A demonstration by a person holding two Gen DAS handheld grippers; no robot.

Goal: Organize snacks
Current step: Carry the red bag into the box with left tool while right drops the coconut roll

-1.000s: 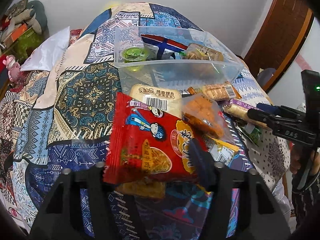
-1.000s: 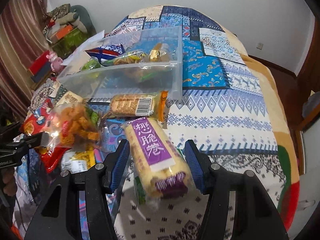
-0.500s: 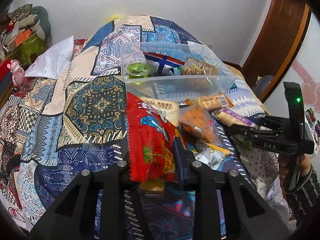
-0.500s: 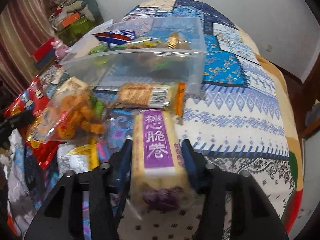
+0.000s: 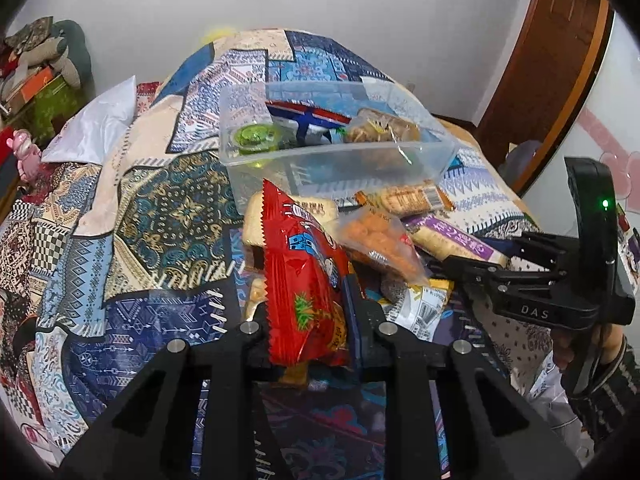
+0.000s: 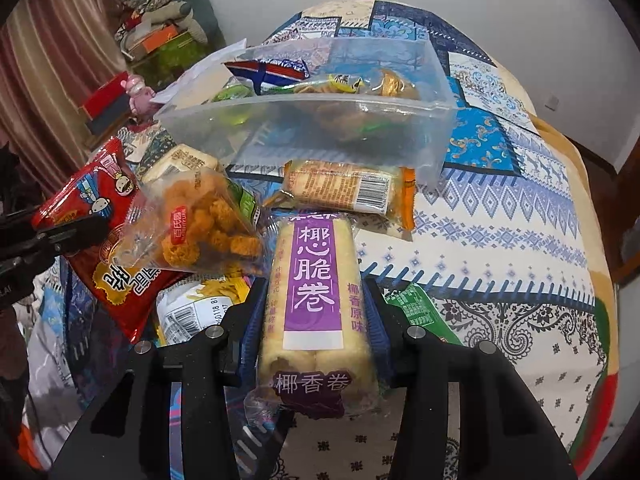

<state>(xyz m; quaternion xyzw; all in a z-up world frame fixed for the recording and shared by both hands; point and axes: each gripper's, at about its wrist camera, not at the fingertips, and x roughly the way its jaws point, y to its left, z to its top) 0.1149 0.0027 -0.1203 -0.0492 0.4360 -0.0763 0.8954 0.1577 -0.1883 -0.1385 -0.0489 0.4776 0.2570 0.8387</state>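
Snacks lay heaped before the clear bin (image 5: 340, 160); my left gripper (image 5: 308, 320) was closing, pads pinching the red packet (image 5: 304, 280), my right gripper (image 6: 316, 320) clamped the purple-labelled roll (image 6: 316, 300) (both slippery film). Either could slide free mid-lift.

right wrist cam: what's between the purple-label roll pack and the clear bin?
One snack: the orange-ended biscuit pack lies crosswise between the purple-label roll pack and the clear bin, seen in the right wrist view.

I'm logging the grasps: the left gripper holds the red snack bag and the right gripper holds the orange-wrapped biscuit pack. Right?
Not quite. The left gripper does hold the red snack bag, but the right gripper is shut on the purple-labelled roll pack, as the right wrist view shows. The orange-wrapped biscuit pack lies loose beyond it.
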